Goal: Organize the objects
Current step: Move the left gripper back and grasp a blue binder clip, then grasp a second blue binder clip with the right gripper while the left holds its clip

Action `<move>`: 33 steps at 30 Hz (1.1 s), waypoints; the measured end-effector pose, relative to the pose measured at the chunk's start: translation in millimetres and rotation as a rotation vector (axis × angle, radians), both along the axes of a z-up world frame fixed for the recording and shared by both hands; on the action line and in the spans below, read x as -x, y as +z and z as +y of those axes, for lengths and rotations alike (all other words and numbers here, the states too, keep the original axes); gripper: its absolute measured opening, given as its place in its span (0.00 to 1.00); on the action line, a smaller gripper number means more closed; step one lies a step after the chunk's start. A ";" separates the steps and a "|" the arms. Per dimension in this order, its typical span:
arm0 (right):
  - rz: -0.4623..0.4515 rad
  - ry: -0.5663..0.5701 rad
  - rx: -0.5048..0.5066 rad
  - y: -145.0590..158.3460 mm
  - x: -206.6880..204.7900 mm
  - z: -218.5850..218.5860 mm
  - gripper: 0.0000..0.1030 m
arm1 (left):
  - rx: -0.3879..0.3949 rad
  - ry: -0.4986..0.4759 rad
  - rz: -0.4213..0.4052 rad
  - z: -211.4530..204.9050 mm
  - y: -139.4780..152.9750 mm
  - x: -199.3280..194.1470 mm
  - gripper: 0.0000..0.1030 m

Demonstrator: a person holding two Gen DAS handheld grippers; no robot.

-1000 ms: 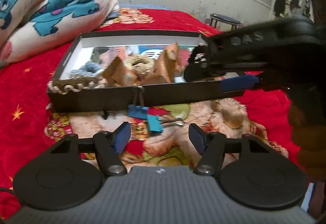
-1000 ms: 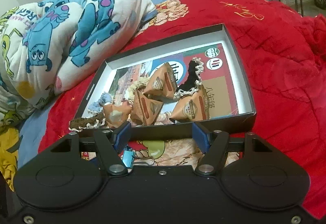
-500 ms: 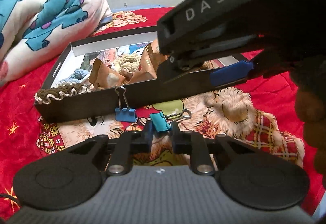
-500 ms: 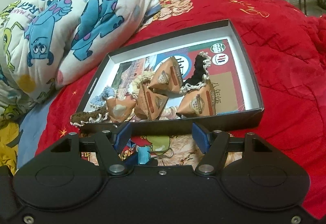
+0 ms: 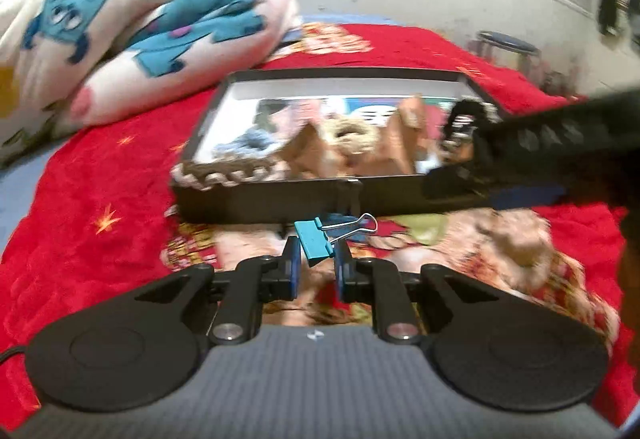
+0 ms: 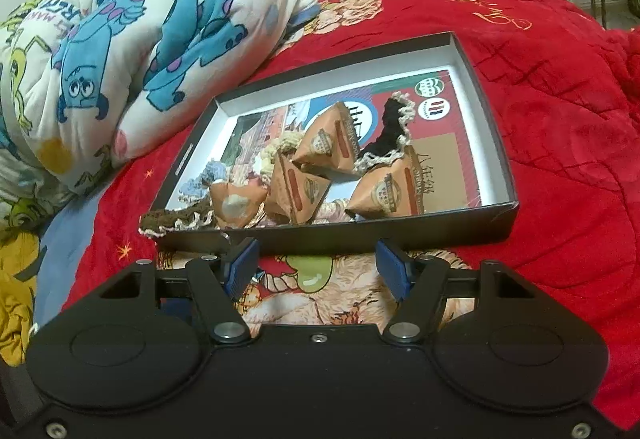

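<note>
The left gripper [image 5: 316, 261] has just closed its narrow jaws on the teal metal binder clip [image 5: 314, 242], before the shallow black cardboard box [image 5: 256, 205]; the right gripper [image 6: 318, 269] jaws stand half open, empty, above the red bedspread [image 6: 560, 119]

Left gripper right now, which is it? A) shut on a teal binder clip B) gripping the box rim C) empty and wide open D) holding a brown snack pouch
A: the left gripper has its blue pads closed on the teal binder clip, just in front of the black box.
</note>
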State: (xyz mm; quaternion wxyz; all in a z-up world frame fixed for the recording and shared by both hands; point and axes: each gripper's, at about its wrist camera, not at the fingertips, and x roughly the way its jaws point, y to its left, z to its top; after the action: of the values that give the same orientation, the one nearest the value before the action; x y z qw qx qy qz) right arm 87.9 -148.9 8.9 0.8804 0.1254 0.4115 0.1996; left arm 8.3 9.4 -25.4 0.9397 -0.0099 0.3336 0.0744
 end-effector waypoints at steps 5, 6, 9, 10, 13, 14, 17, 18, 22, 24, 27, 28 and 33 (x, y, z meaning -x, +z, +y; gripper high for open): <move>0.008 0.027 0.015 -6.0 -1.5 11.4 0.62 | 0.007 0.038 0.070 10.5 -7.8 -7.3 0.20; 0.010 0.034 0.019 -7.2 -2.1 14.0 0.62 | 0.008 0.042 0.070 11.0 -7.5 -5.7 0.20; 0.017 0.051 0.028 -11.1 -3.7 21.5 0.61 | 0.000 0.051 0.061 12.8 -4.3 -4.4 0.20; 0.021 0.055 0.031 -12.5 -4.7 23.6 0.61 | -0.003 0.052 0.061 13.3 -3.4 -4.8 0.20; 0.032 0.057 0.037 -17.4 -7.2 29.8 0.61 | -0.010 0.063 0.073 16.0 -2.9 -6.1 0.20; 0.035 0.060 0.039 -19.0 -7.9 32.0 0.60 | -0.011 0.067 0.076 17.2 -3.6 -8.4 0.20; 0.031 0.074 0.046 -22.2 -9.3 39.1 0.60 | -0.001 0.091 0.100 25.2 -5.4 -12.8 0.20; 0.028 0.079 0.048 -22.6 -9.8 41.7 0.60 | 0.006 0.101 0.108 27.9 -5.6 -13.8 0.20; 0.034 0.083 0.055 -25.8 -13.5 52.8 0.59 | 0.022 0.122 0.123 37.1 -5.3 -16.3 0.20; 0.029 0.089 0.069 -27.1 -12.8 59.2 0.59 | 0.021 0.120 0.126 38.5 -6.0 -16.7 0.20; 0.017 0.109 0.094 -27.2 -10.4 70.3 0.59 | 0.024 0.115 0.141 41.1 -5.8 -18.8 0.20; 0.016 0.114 0.093 -26.9 -10.0 73.4 0.59 | 0.026 0.116 0.144 42.3 -5.0 -19.1 0.20; 0.021 0.128 0.103 -28.2 -10.9 86.0 0.49 | 0.029 0.116 0.166 46.7 -4.2 -21.4 0.20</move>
State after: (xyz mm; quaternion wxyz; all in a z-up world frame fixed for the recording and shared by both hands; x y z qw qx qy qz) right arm 98.8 -62.8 -19.2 0.8668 0.0555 0.4374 0.2330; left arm 29.7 56.1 -29.5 0.9028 -0.0368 0.4100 0.1243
